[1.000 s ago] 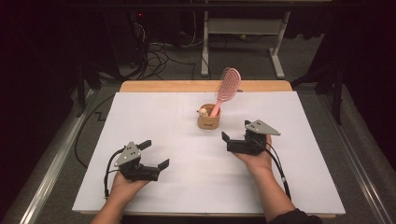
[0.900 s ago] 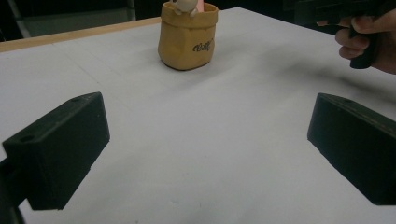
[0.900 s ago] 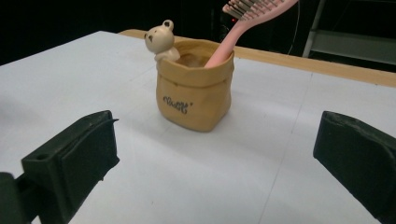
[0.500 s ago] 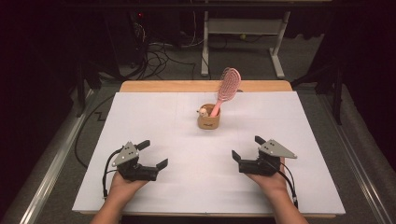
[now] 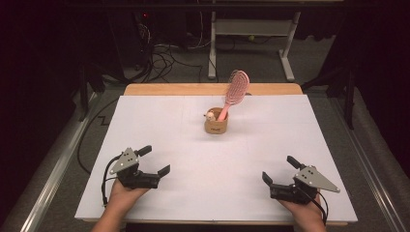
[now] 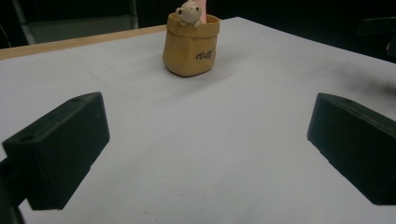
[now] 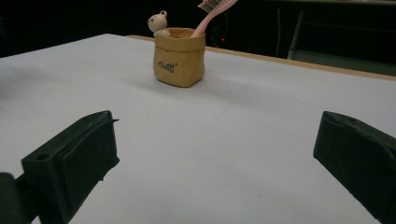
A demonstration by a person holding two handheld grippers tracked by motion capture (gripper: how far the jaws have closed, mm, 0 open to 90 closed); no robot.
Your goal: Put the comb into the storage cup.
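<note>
A: Where the white sheet stops at the far side, a strip of bare wood shows, so the counter (image 5: 145, 90) is a wooden top under a white covering. Beyond it: dark room, grey floor, a tangle of cables (image 5: 167, 58), and the white legs of a frame (image 5: 290, 48).

B: Changes against the earlier high views?

A: One second ago the right gripper (image 5: 282, 175) was up near the middle of the counter, just right of the pot. Half a second ago it had pulled back toward the near edge. Now it sits at the near right corner area. The left gripper (image 5: 155, 161) has stayed close to its spot at near left. Pot and brush unmoved.

B: Gripper states?

A: Both with jaws spread wide, nothing between them; each gripper view shows bare counter in the gap.

B: Pot and brush?

A: The tan pot (image 5: 216, 124) stands upright near the counter's centre, toward the far side, well apart from both grippers. A small bear figure (image 6: 188, 11) peeks over its rim. The pink hairbrush (image 5: 233, 94) stands handle-down in the pot, long axis steep, leaning up and to the right in the high view, head uppermost.
</note>
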